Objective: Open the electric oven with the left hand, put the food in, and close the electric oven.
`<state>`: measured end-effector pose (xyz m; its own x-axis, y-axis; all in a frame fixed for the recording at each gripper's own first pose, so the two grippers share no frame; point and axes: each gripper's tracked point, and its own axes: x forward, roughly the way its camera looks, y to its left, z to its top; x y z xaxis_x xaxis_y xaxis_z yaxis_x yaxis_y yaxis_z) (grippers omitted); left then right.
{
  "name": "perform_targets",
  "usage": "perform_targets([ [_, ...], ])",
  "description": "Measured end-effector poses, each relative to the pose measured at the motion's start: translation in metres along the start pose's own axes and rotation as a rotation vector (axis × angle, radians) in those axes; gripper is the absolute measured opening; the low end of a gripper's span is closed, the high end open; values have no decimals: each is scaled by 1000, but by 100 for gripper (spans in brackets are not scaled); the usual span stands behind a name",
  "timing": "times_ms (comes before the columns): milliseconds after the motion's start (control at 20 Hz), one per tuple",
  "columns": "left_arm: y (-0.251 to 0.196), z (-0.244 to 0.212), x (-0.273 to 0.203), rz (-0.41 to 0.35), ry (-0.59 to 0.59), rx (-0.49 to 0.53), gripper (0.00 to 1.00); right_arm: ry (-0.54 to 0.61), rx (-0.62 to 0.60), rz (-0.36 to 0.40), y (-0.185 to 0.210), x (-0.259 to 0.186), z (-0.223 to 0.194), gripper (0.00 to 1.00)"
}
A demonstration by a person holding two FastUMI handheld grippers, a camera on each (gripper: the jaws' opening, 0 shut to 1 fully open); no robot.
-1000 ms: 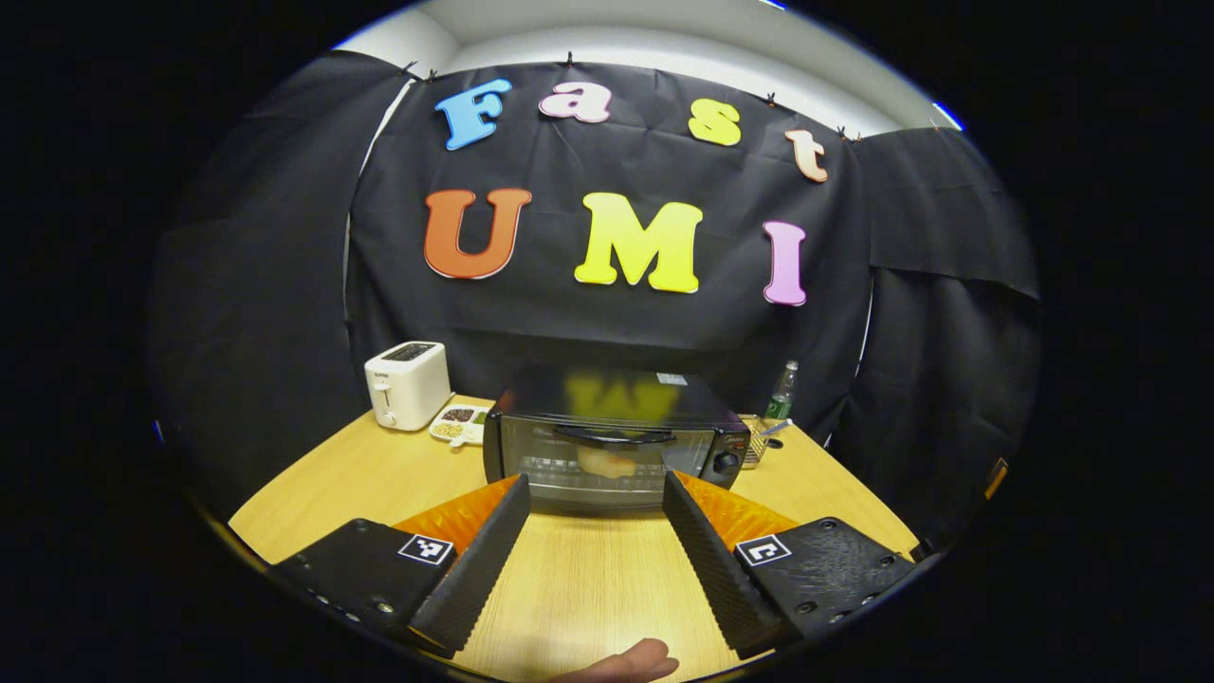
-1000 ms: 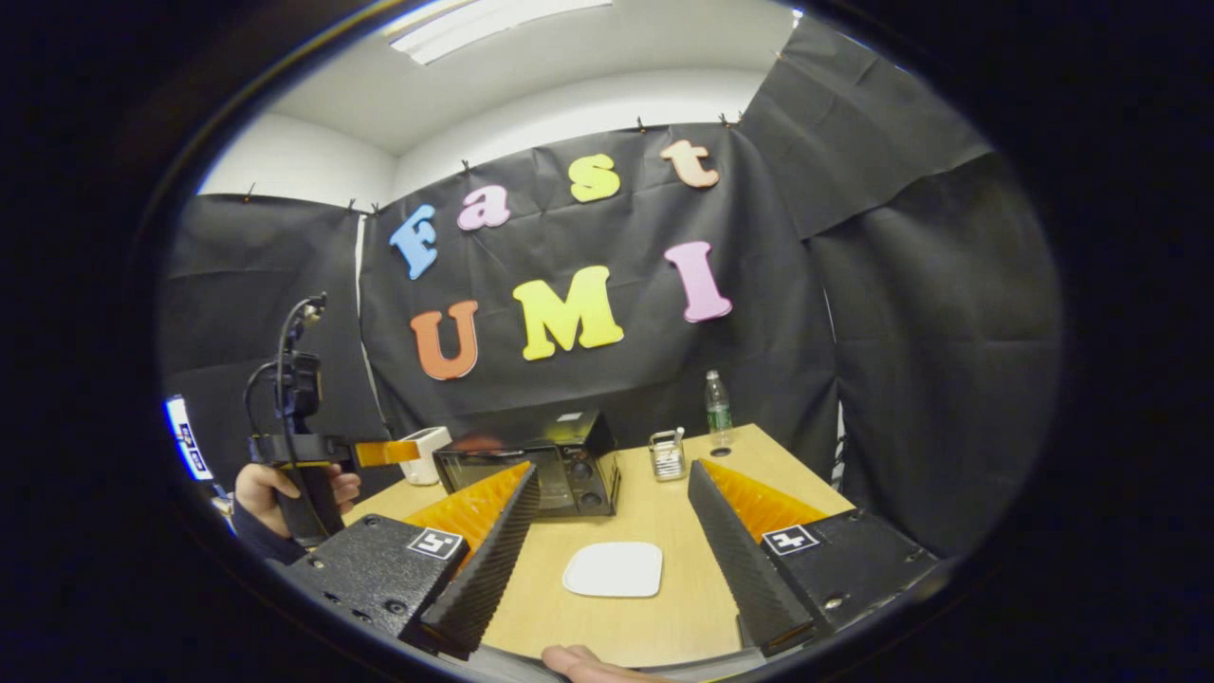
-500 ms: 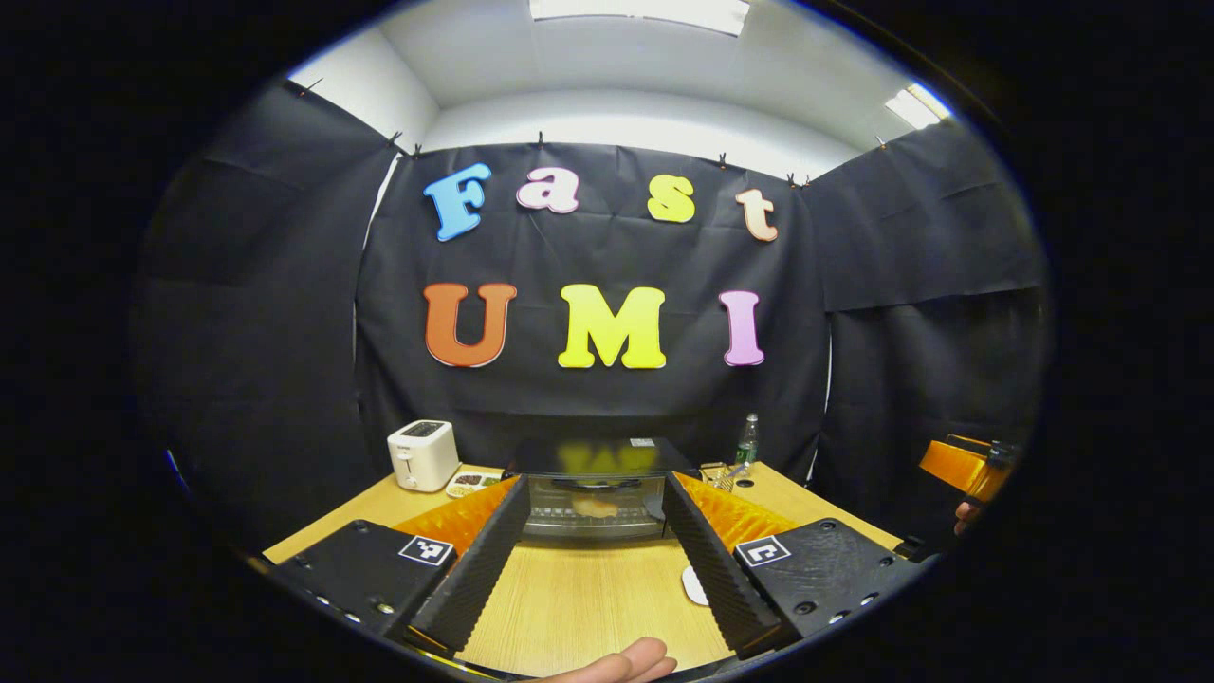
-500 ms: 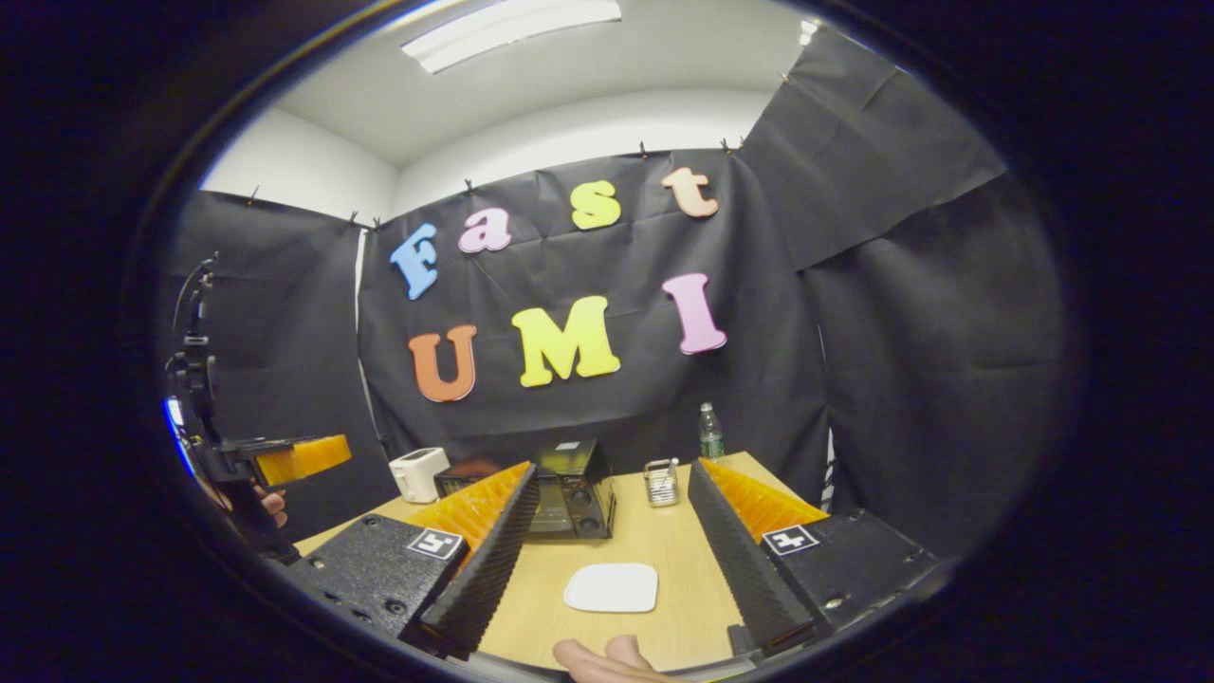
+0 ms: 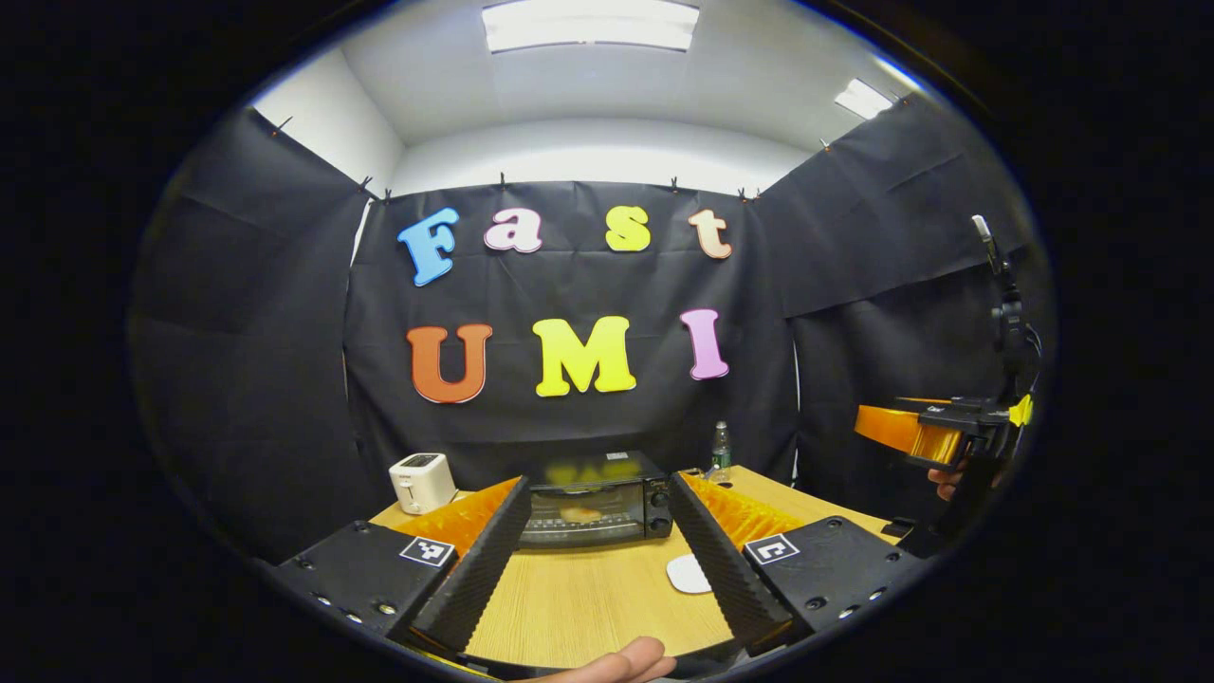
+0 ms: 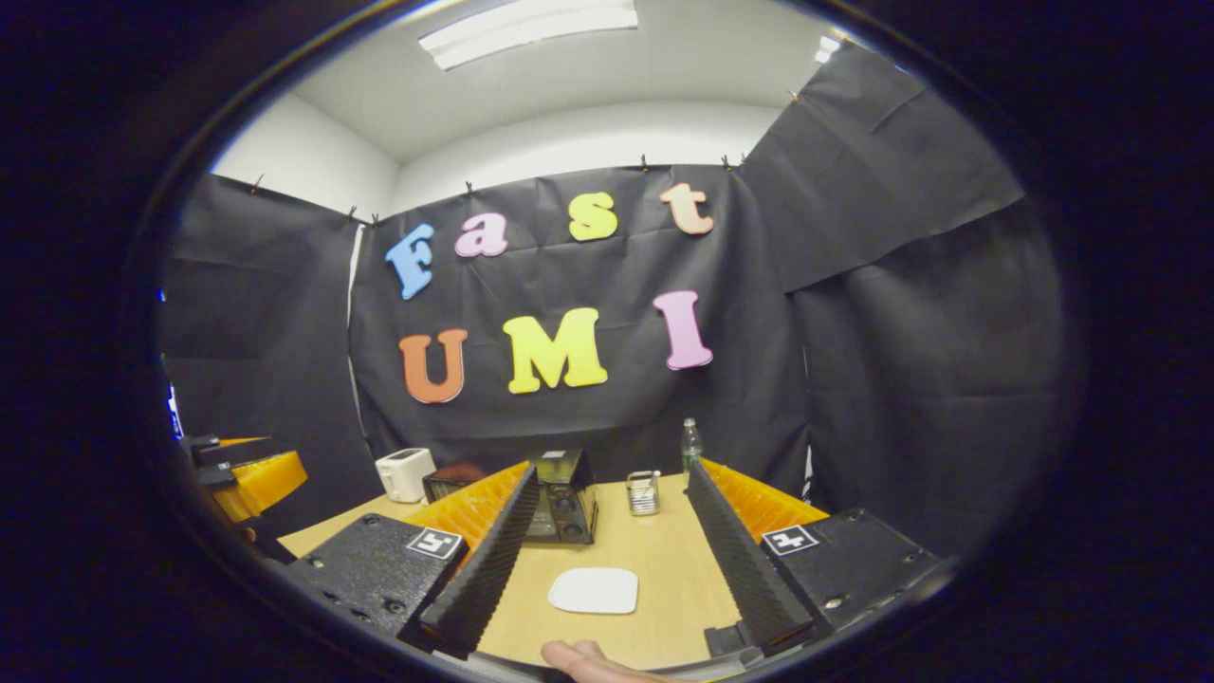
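A white toaster (image 5: 420,480), a plastic bottle (image 5: 721,449), a wire holder (image 6: 643,492) and a white plate (image 6: 594,590) are set on the bench (image 5: 588,607).

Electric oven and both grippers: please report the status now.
Left gripper open, right gripper open, both holding nothing. Electric oven door shut, food inside. White plate bare on table; nothing in the way.

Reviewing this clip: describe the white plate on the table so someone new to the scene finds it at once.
Start at the wooden table and find the black electric oven near its back edge. Nearer the camera, on bare wood in front of the oven, lies the white plate. It is flat, low and round-cornered with nothing on it, unlike the boxy upright white toaster at the table's back left.
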<state>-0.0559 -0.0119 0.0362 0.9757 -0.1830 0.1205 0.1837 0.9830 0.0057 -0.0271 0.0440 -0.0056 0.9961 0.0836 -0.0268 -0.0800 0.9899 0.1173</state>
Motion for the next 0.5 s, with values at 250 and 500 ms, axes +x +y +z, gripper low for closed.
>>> perform_targets([
  [250, 14, -13, -1, 50, 26, -25, 95, -13, -11, 15, 1, -8, -1, 96],
  [500, 13, -13, -3, 46, 27, -19, 100, -16, 6, 16, 2, -8, -3, 96],
])
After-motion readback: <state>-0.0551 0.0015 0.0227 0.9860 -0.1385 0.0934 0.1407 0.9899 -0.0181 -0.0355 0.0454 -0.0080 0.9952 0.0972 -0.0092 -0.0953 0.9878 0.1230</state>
